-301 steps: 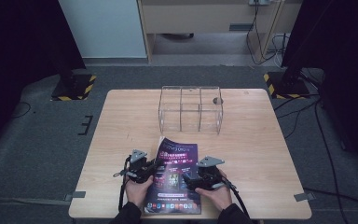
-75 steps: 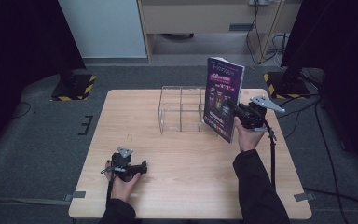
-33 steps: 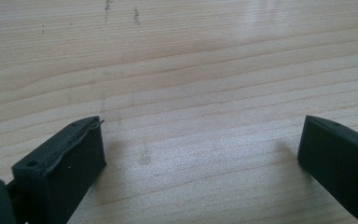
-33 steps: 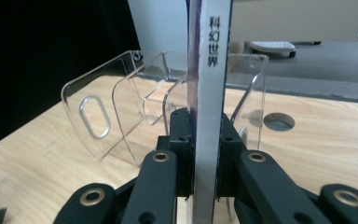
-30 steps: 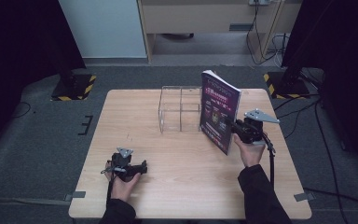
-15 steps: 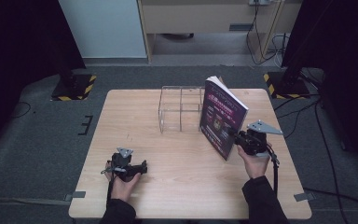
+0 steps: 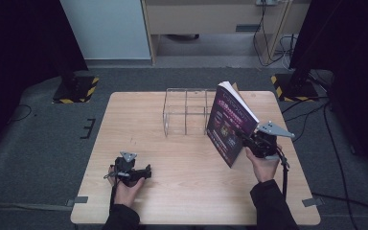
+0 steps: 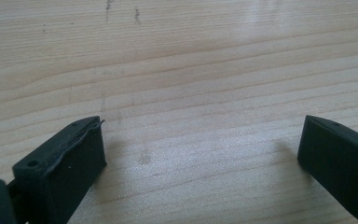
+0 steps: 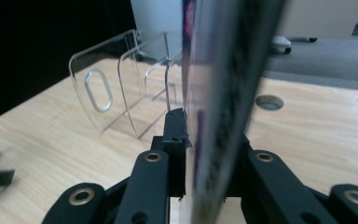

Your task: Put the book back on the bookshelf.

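The book (image 7: 230, 125) stood tilted in the air, its purple cover facing the person and its top edge leaning away toward the far right of the table (image 7: 182, 201). It hung just to the right of the clear rack (image 7: 187, 112), close beside the rack's right end, with its lower corner above the bare wood. The right tongs (image 7: 246, 140) were clenched on the book's right edge; in the right gripper view the two black jaws pressed the blurred book (image 9: 223, 93) between them, with the rack (image 9: 121, 88) further off to their left. The left tongs (image 7: 146, 172) rested low on the table well in front of the rack and to its left, spread wide apart with nothing between them, as the left gripper view showed over plain wood (image 8: 191, 70).
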Demonstrator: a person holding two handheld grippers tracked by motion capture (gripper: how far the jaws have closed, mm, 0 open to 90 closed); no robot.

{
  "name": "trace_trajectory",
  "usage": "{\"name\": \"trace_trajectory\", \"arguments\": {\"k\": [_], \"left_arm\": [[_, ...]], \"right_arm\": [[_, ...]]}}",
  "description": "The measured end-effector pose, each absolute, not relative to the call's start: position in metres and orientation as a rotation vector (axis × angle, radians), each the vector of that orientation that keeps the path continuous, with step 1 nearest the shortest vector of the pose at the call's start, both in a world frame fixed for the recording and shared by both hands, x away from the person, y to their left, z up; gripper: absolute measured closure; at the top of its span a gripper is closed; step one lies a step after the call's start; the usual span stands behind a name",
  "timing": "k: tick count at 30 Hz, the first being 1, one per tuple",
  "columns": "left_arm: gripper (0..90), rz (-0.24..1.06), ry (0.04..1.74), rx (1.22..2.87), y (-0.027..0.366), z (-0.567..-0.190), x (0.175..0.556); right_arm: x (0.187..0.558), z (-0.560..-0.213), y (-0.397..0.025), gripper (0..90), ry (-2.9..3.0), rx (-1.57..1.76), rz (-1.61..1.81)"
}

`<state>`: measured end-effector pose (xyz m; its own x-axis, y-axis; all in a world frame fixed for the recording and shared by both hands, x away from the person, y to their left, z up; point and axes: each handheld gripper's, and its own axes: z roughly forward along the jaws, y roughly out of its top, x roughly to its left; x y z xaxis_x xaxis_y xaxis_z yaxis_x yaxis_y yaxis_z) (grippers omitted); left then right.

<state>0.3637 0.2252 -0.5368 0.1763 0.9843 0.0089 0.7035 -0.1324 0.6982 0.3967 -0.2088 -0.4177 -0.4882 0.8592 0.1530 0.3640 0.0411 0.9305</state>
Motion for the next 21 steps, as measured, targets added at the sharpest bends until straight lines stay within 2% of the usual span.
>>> {"name": "trace_trajectory", "arguments": {"k": [5, 21], "left_arm": [[0.0, 0.655, 1.585, 1.902, 0.225, -0.537, 0.364], [0.0, 0.655, 1.585, 1.902, 0.225, -0.537, 0.364]], "right_arm": [[0.402, -0.412, -0.204, 82.3, 1.860, 1.257, 1.421], [0.411, -0.409, -0.190, 82.9, 1.787, 1.207, 1.419]]}}
